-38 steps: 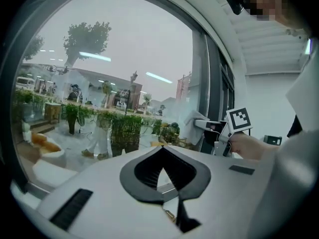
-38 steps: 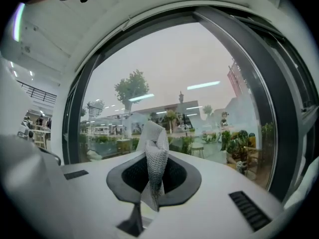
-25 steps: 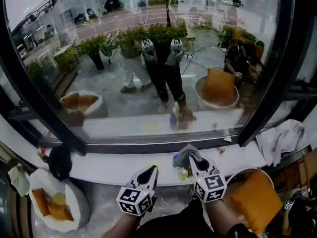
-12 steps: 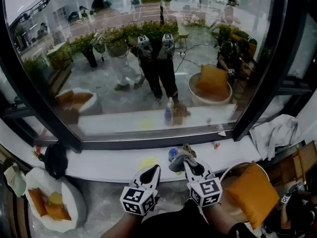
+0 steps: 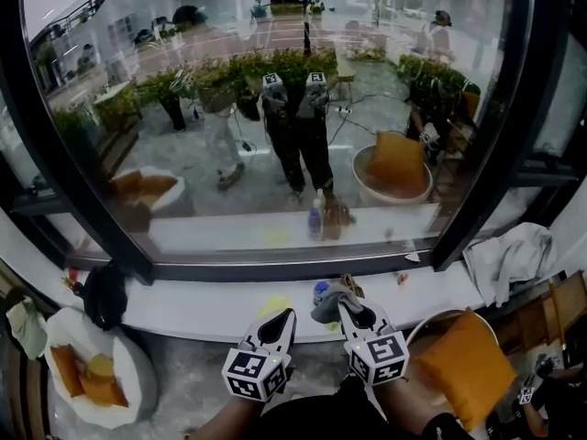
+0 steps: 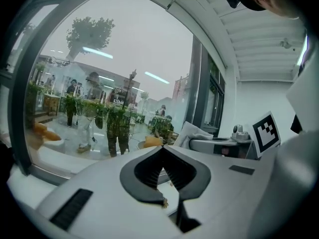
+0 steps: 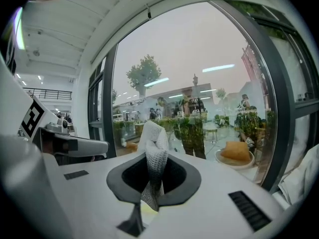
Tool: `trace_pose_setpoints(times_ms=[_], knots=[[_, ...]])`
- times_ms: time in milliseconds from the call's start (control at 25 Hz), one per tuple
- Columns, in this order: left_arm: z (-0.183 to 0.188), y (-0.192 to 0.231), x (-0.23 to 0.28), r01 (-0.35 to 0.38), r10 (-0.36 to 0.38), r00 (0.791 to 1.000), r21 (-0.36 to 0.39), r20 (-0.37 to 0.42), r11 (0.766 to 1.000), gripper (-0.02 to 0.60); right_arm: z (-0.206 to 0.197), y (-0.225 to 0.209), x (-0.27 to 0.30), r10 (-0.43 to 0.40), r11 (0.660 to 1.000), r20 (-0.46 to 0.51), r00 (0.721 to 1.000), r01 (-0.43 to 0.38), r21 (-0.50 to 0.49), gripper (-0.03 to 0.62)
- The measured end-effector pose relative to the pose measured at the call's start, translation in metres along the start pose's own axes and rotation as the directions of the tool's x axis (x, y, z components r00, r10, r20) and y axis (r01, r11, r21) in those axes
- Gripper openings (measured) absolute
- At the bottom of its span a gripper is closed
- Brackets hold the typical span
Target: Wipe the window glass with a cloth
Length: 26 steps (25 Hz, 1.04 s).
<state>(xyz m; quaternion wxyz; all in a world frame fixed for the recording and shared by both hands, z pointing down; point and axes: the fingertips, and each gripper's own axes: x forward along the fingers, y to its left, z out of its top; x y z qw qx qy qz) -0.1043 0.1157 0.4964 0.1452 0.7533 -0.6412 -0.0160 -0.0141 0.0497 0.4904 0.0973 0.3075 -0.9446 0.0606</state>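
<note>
Presently the cloth is clenched by the right gripper above the sill's front edge; the left gripper is closed, empty. The cloth should be pressed flat to the window glass.

Cloth grey-white mesh; window frame black; cushion orange.

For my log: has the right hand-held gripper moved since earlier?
Yes, slightly: the right hand-held gripper, with the cloth, drew back from the window frame.
</note>
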Motion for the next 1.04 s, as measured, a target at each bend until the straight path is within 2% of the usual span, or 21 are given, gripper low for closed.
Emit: trace_pose_setpoints(times_ms=[1040], knots=[[-0.003,-0.040,-0.013,0.043,-0.043,0.999,0.030,-0.003,0.999,0.008,-0.001,-0.001,-0.044,-0.022,1.000,0.017,1.000,0.022,0.015,0.040]])
